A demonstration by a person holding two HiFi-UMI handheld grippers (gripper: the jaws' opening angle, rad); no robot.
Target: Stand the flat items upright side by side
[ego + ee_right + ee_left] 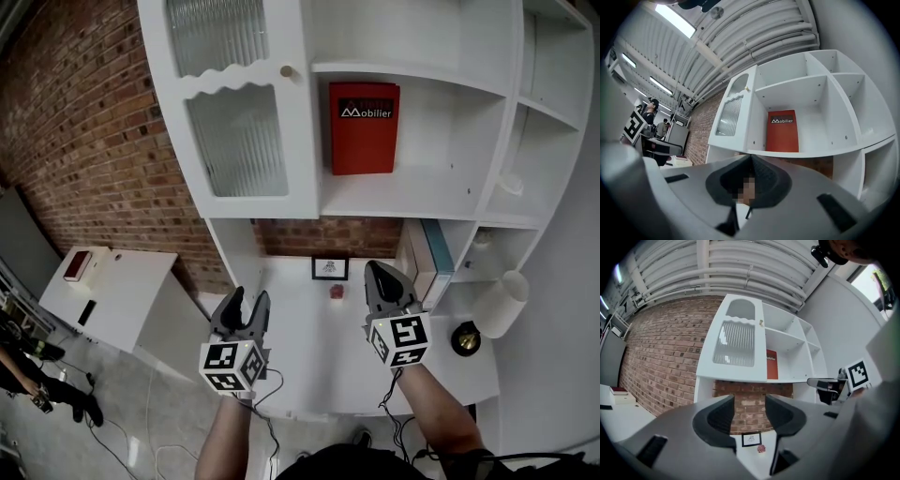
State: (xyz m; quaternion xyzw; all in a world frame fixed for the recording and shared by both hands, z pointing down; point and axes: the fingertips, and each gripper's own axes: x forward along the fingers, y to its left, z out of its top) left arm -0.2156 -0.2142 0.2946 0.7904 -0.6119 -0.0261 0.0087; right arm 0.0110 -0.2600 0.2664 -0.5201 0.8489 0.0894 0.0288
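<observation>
My forearms sit at the frame's bottom edge, tools pointing up-frame. My left gripper: jaws apart, empty. My right gripper: jaws together, empty.

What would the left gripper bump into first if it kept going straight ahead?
The left gripper would probably meet the brick wall behind the desk, just above the small framed picture. Nothing seems nearer, though depth is unclear.

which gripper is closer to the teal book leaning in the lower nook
Right. The right gripper, jaws shut, is just left of the teal book in the head view. The left gripper, jaws apart, is farther left, beyond the small framed picture.
</observation>
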